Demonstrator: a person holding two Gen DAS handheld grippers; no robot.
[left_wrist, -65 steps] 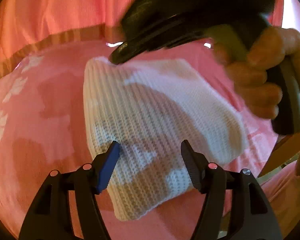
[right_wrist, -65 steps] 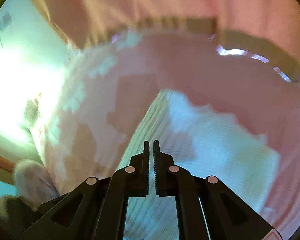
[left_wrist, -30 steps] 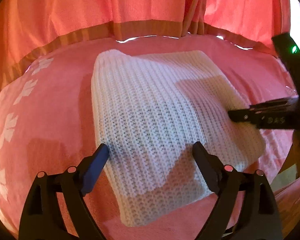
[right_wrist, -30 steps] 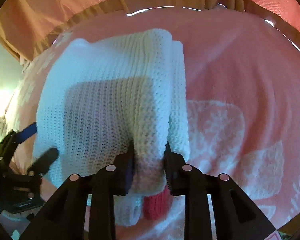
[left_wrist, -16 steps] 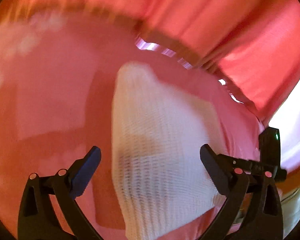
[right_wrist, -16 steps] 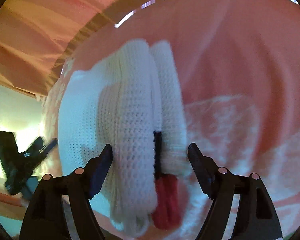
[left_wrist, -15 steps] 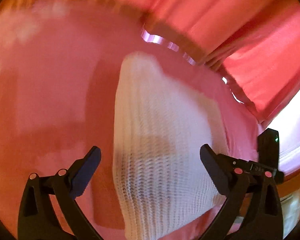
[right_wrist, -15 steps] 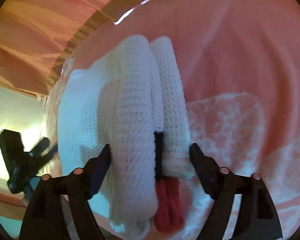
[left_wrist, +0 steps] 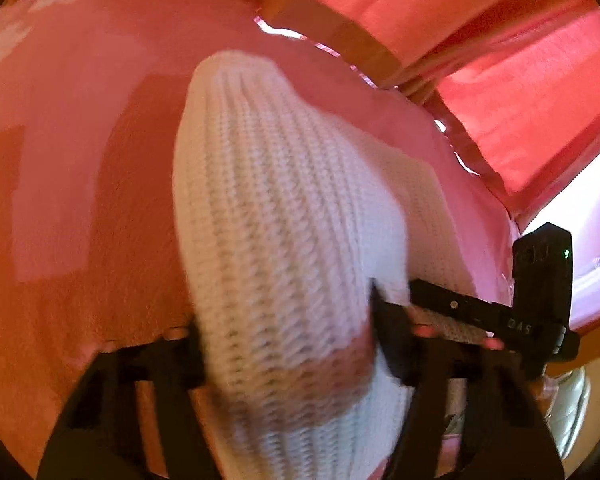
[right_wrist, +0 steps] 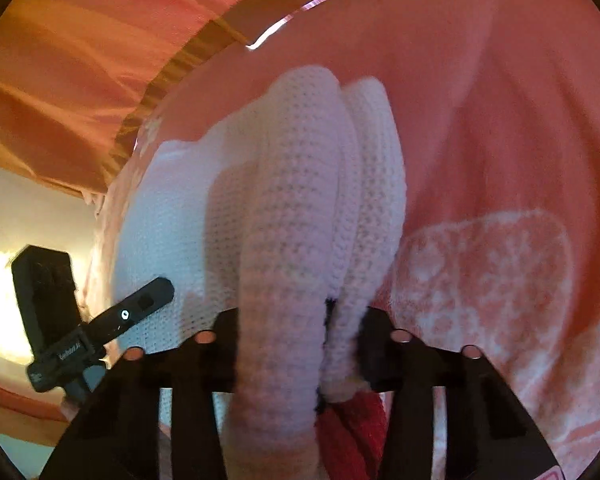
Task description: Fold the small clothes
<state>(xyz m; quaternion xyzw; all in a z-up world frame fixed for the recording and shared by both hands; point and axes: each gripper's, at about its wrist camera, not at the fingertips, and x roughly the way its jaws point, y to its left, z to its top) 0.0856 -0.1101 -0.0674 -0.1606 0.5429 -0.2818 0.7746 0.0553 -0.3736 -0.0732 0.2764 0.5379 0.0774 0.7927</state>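
A folded white knit garment point(left_wrist: 284, 240) lies on a pink cloth-covered surface point(left_wrist: 80, 160). My left gripper point(left_wrist: 286, 340) is closed on its thick near edge, the knit bulging between the jaws. In the right wrist view the same garment point(right_wrist: 300, 220) shows stacked folds with a red and black trim point(right_wrist: 352, 420) at the bottom. My right gripper point(right_wrist: 300, 344) is closed on the folded layers from the opposite side. Each gripper shows in the other's view, the right one point(left_wrist: 500, 320) and the left one point(right_wrist: 100, 328).
Pink-orange curtains point(left_wrist: 500, 60) with a brown band hang behind the surface. The pink cover has a pale printed pattern point(right_wrist: 500, 280). A bright window area point(left_wrist: 588, 220) is at the right. A pale object point(left_wrist: 572, 404) sits low beside the surface edge.
Both grippers were open around the garment's edges half a second ago. Now both have moved in and closed on the folded knit.
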